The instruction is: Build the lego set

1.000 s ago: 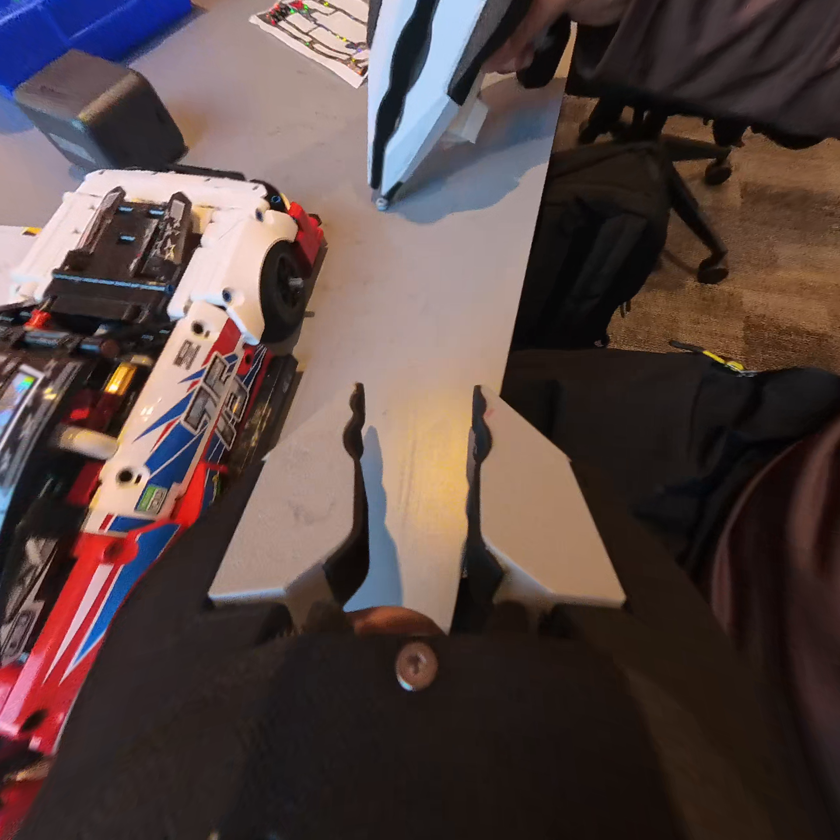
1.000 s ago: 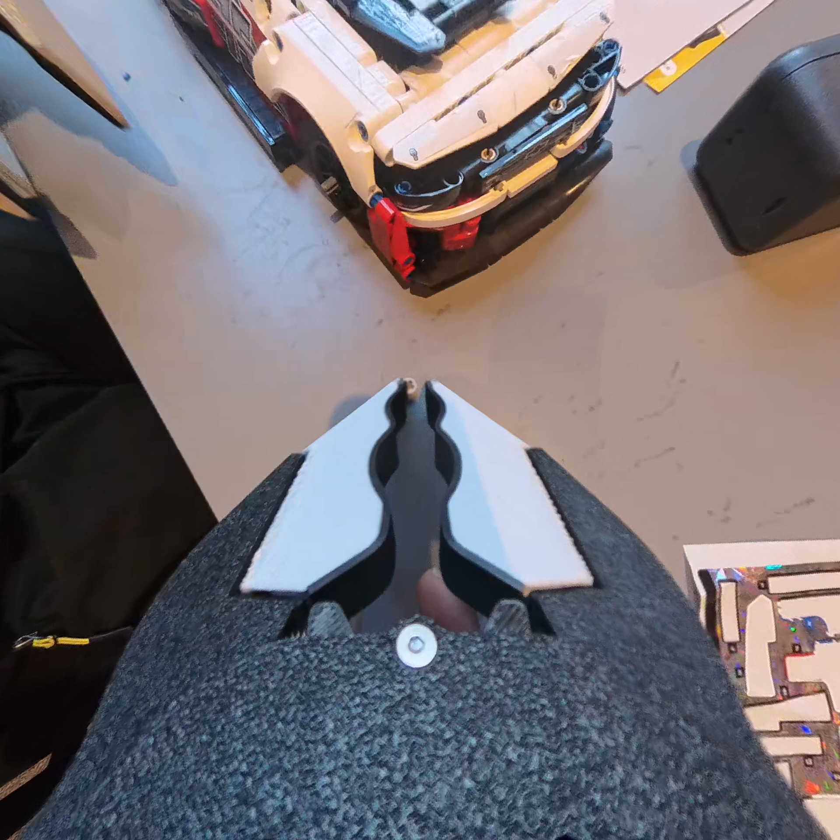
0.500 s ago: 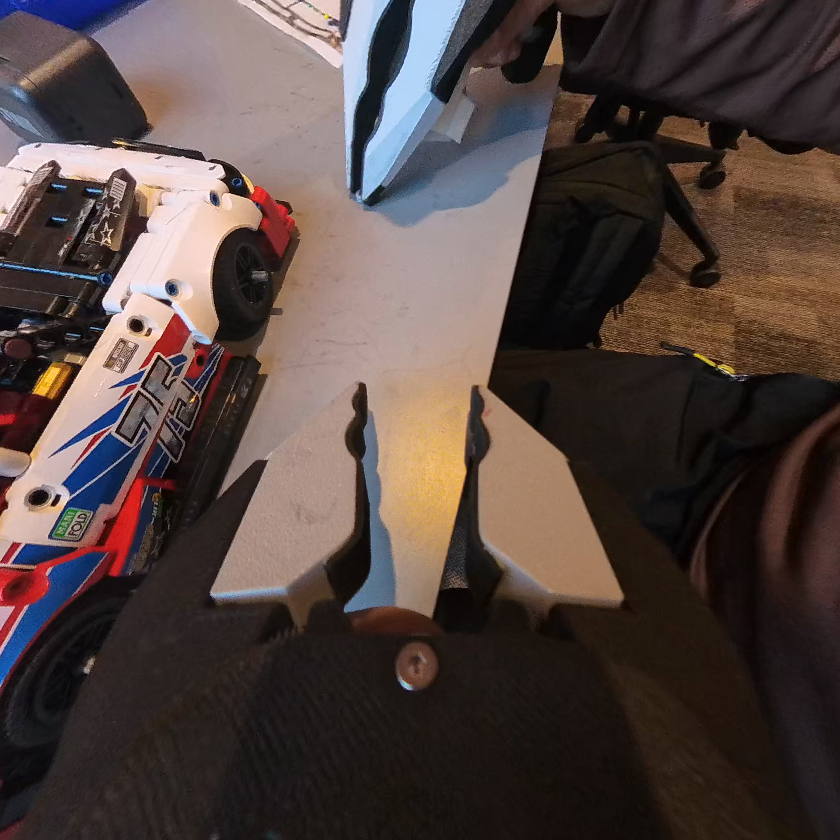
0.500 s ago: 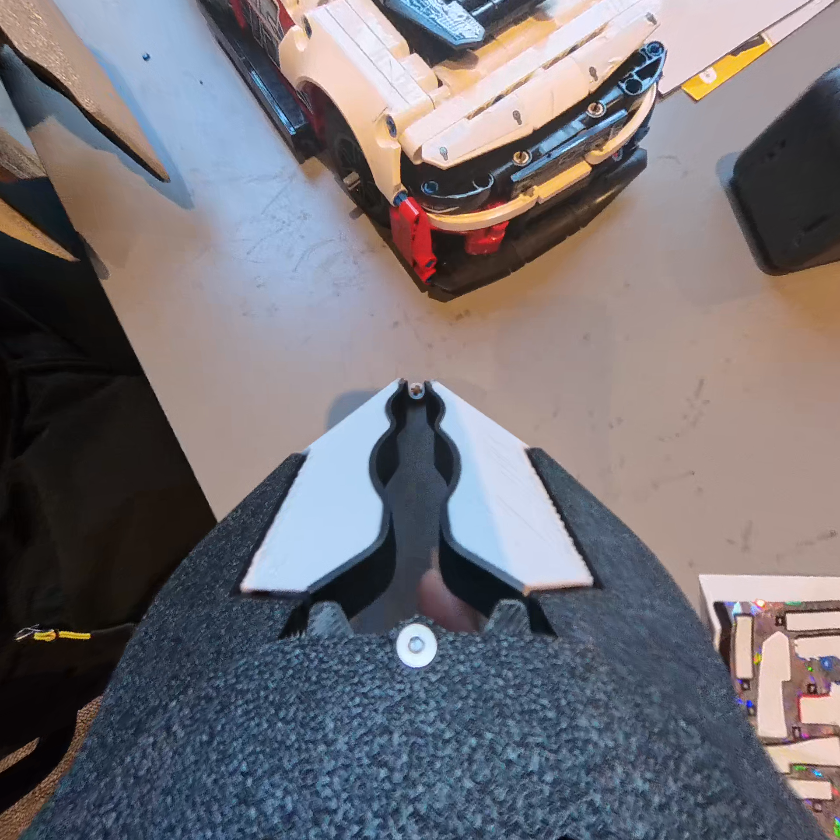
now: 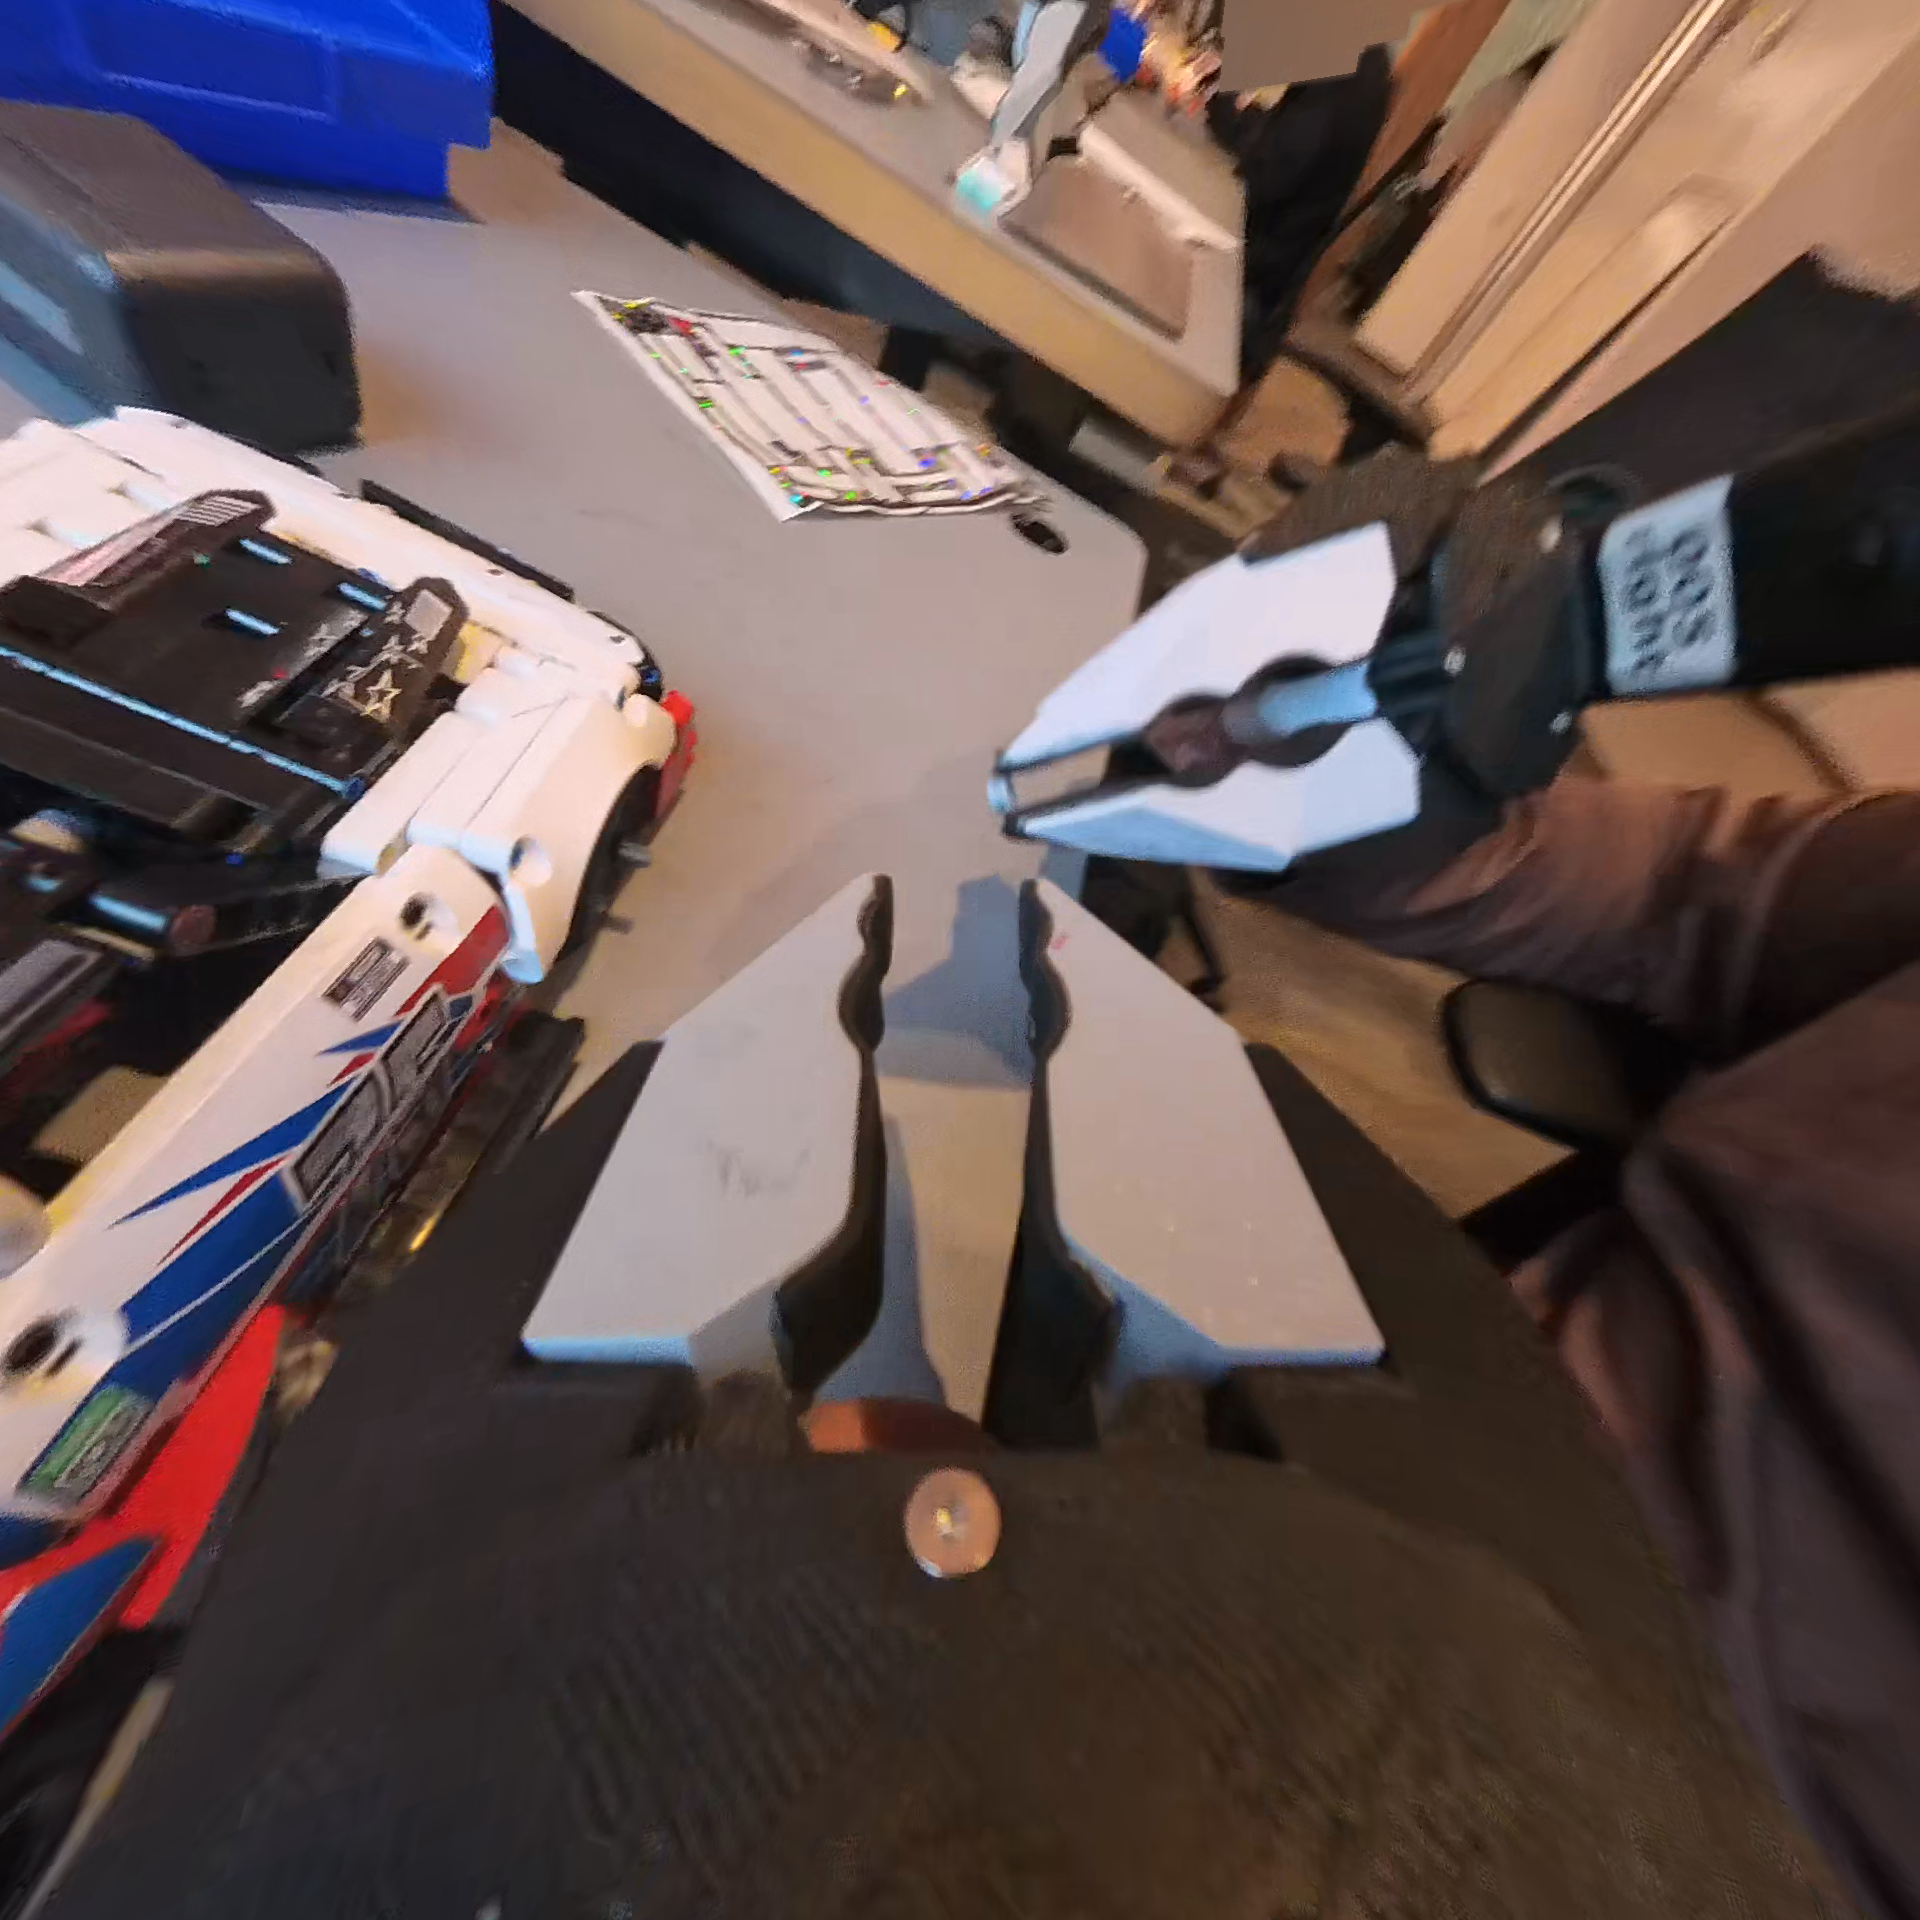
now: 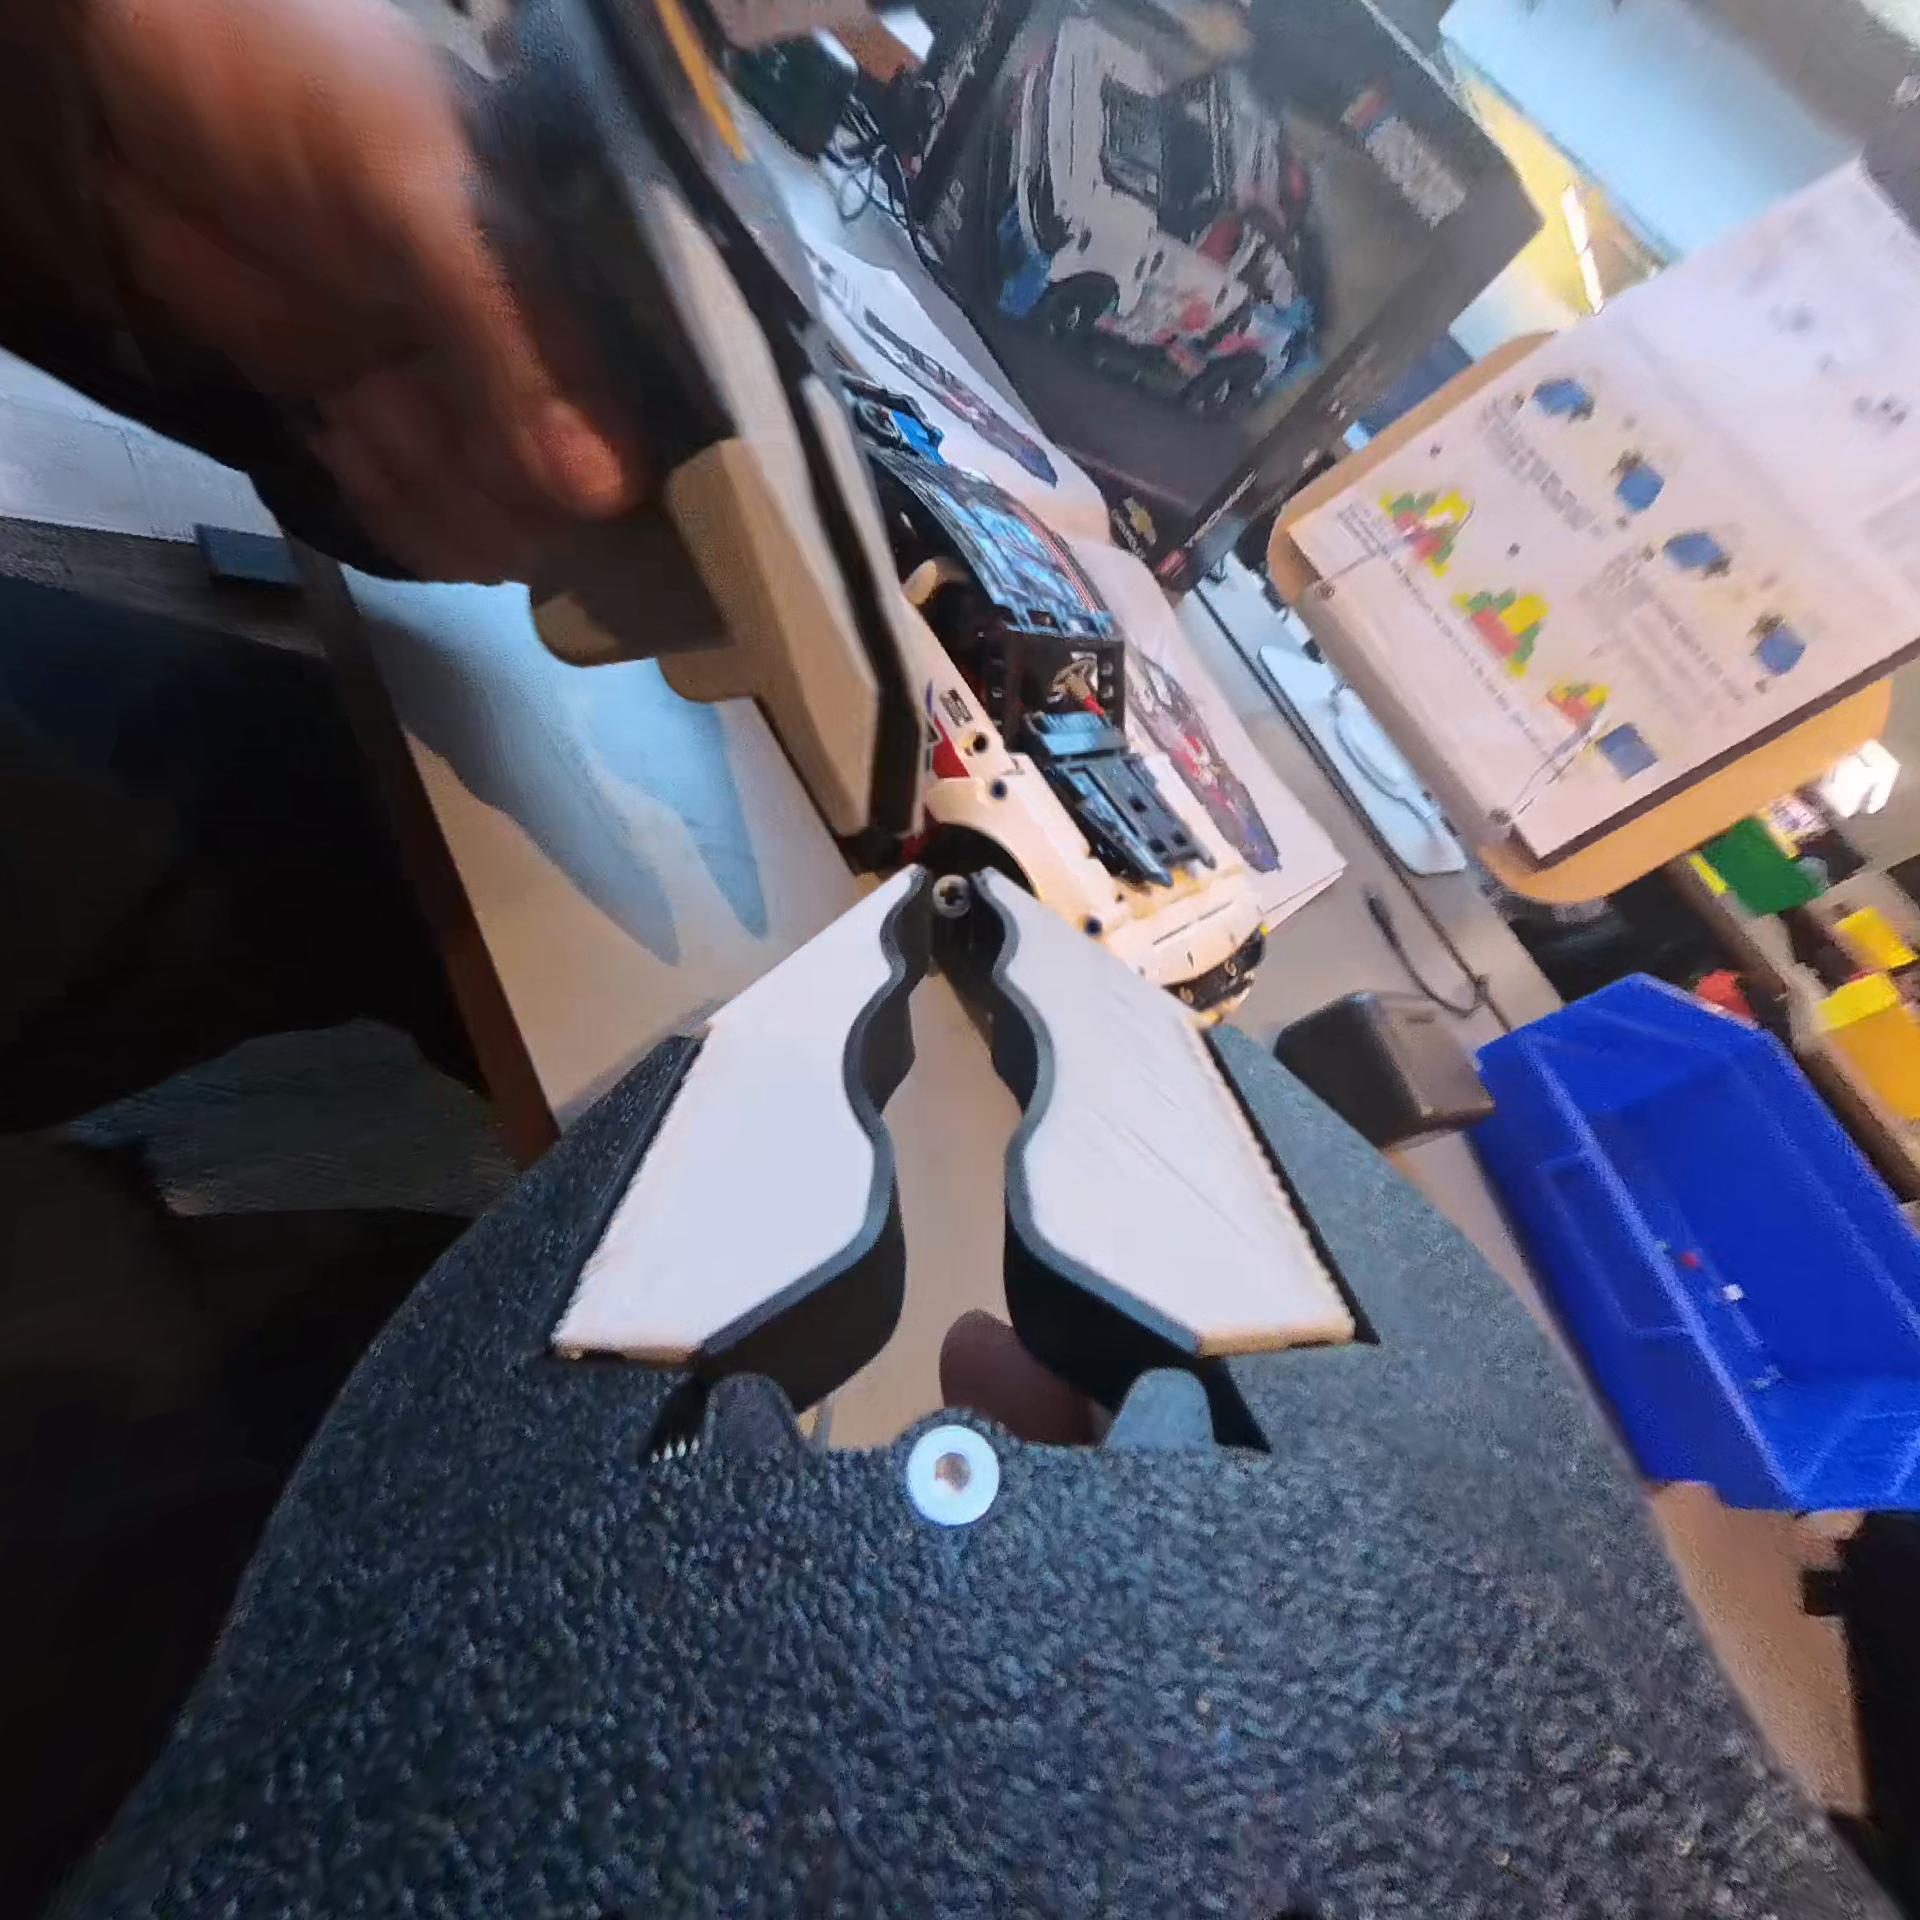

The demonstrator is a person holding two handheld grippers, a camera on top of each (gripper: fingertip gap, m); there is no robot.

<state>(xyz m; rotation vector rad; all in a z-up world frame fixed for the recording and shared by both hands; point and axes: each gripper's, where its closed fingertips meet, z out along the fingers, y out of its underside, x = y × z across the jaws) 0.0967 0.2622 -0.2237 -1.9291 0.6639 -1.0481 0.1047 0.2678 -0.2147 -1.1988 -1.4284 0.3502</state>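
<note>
The right claw [image 6: 951, 896] pinched a tiny pale pin [image 6: 951, 894] at its tips above the tabletop [image 5: 831, 665], light, rigid and easily dropped, while the left claw [image 5: 954, 914] hung empty and parted beside the brittle lego car [image 5: 312, 883], best held low by its chassis.

my left wrist view looks low along the table [image 5: 831, 665]; the right faces back; both share the lego car [image 5: 343, 831].

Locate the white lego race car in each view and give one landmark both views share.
Left wrist view: lego car fills the left side, beside the open left claw.
Right wrist view: it sits centre, just beyond the right claw tips.
Shared landmark: blue bin.
</note>
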